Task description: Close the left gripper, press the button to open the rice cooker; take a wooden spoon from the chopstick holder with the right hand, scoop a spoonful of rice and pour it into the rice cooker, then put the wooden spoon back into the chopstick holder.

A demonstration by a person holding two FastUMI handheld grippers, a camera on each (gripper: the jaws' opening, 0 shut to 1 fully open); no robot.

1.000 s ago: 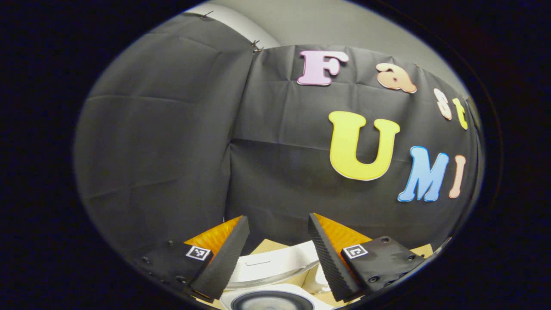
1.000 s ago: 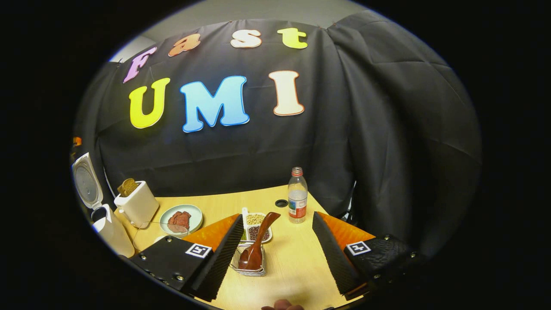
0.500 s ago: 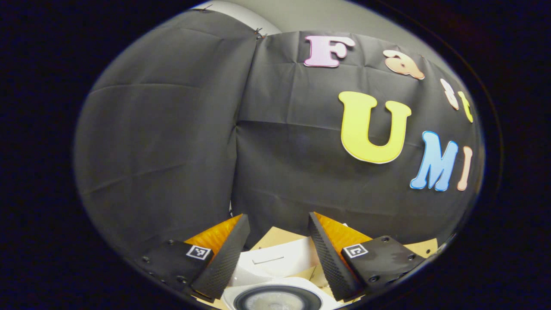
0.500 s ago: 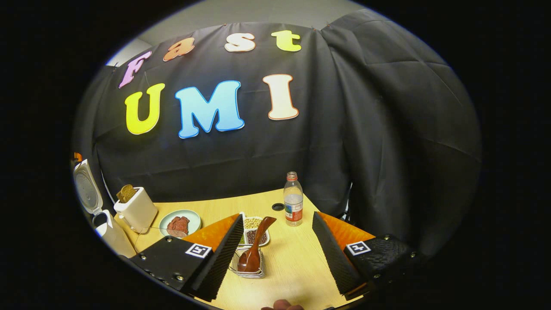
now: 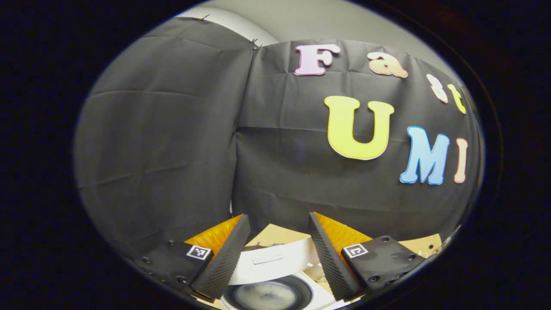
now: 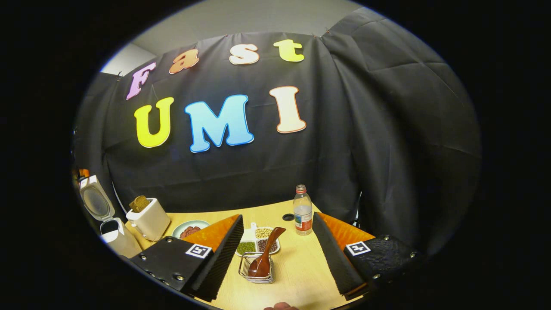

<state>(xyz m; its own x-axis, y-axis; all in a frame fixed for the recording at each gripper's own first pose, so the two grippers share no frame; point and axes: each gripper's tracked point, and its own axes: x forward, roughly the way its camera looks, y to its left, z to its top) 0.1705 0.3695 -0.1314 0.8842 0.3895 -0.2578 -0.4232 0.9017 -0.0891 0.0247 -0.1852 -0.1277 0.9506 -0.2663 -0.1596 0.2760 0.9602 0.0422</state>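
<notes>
The wide-open, empty right gripper (image 6: 277, 254) could tip the small wire chopstick holder (image 6: 257, 271) just ahead when lifting the brown wooden spoon (image 6: 266, 256).

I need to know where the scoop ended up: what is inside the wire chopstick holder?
The wooden spoon lies in the chopstick holder, bowl end down, handle leaning out toward the divided dish. The holder's bottom is hidden beneath the spoon's bowl.

Wooden table (image 6: 297, 267) with cooker (image 6: 112, 232), toaster (image 6: 150, 218), bottle (image 6: 303, 211)
</notes>
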